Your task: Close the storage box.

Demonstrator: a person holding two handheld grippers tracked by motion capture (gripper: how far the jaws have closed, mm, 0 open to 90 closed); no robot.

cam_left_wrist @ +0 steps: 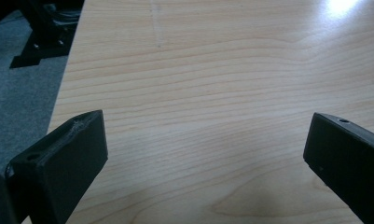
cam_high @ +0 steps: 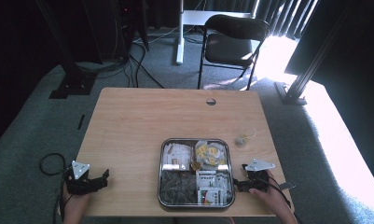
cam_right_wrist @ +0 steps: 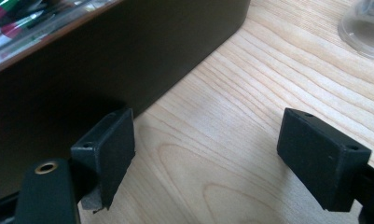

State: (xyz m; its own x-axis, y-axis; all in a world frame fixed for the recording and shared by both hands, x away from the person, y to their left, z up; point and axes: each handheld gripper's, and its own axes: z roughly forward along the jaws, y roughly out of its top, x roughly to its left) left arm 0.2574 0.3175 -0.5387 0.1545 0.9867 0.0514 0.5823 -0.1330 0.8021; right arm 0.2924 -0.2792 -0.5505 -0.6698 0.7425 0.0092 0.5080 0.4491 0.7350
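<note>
A square metal tray (cam_high: 196, 204) with several compartments of tea bags and packets sits at the table's near middle. A small clear glass cup (cam_high: 242, 139) stands to its right. My left gripper (cam_high: 105, 178) rests at the near left corner of the table, open and empty; bare wood lies between its jaws in the left gripper view (cam_left_wrist: 205, 144). My right gripper (cam_high: 237, 185) sits open just right of the tray, nothing between its jaws (cam_right_wrist: 205, 149). The tray's dark side wall (cam_right_wrist: 128, 51) is close at its left, and the glass cup (cam_right_wrist: 364, 28) shows at top right.
The wooden table (cam_high: 142, 121) has a cable hole (cam_high: 211, 101) near its far edge. A black folding chair (cam_high: 231, 44) stands beyond the table. Metal frame posts (cam_high: 68, 60) rise at both sides. A cable loop (cam_high: 51, 164) lies on the carpet at the left.
</note>
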